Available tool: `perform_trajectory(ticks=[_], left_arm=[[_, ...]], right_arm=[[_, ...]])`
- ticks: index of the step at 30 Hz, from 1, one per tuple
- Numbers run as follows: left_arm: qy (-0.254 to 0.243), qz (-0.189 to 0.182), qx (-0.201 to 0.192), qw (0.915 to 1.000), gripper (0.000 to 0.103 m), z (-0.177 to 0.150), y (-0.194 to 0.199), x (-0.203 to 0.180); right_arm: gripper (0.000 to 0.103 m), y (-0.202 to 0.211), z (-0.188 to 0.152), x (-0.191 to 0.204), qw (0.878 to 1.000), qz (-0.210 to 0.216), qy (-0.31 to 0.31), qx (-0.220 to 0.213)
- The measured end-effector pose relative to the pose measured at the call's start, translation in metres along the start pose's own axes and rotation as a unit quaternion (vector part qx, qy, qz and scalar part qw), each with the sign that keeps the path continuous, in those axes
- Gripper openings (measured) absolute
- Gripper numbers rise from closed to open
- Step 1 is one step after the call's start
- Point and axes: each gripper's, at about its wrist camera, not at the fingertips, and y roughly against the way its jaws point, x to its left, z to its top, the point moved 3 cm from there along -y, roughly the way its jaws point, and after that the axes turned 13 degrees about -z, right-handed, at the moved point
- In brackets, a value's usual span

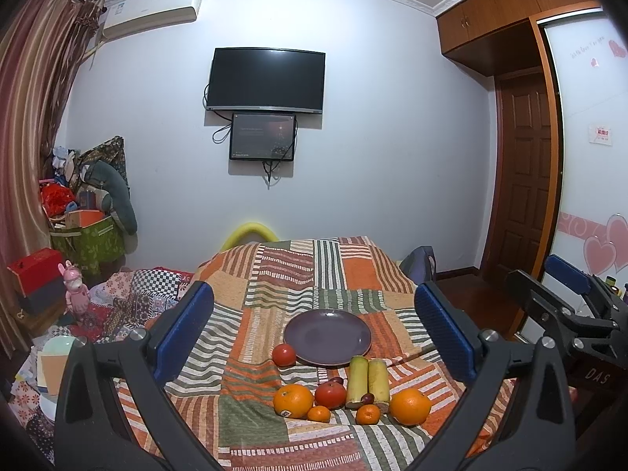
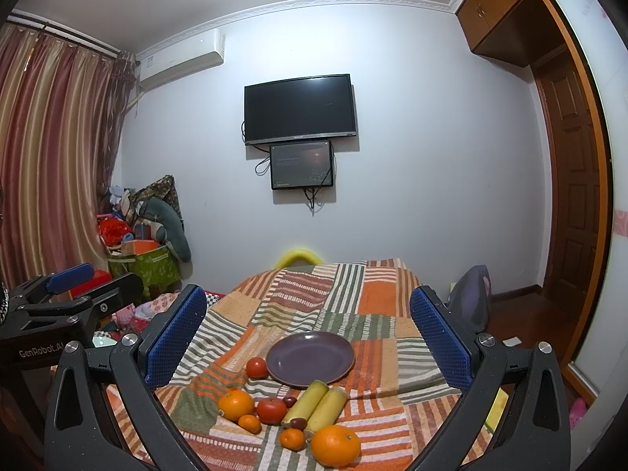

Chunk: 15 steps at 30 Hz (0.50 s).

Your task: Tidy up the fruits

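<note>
An empty purple plate (image 1: pixel 327 336) (image 2: pixel 310 358) lies on a patchwork cloth. In front of it lie two oranges (image 1: pixel 293 400) (image 1: pixel 410 406), two small tangerines (image 1: pixel 318 413) (image 1: pixel 368 414), two tomatoes (image 1: pixel 283 354) (image 1: pixel 330 395), two yellow-green sugarcane pieces (image 1: pixel 357 381) (image 1: pixel 378 380) and small dark red dates (image 1: pixel 367 397). My left gripper (image 1: pixel 314 333) is open and empty, held above and before the fruit. My right gripper (image 2: pixel 310 337) is open and empty, beside it on the right; it also shows in the left wrist view (image 1: pixel 565 290).
The cloth-covered table (image 1: pixel 274 274) stands in a bedroom. A TV (image 1: pixel 266 81) hangs on the far wall. Boxes and bags (image 1: pixel 86 231) pile up at the left, with a pink toy (image 1: pixel 76 290). A wardrobe and door (image 1: pixel 526 165) are at the right.
</note>
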Motion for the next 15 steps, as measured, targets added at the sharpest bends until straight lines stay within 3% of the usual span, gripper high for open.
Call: perform_trajectory(ticks=[15], left_arm=[[-0.004, -0.006, 0.002, 1.0, 0.103, 0.0003, 0.0002, -0.005]], right_arm=[[0.103, 0.0011, -0.0022, 0.0008, 1.0, 0.006, 0.003, 0.003]])
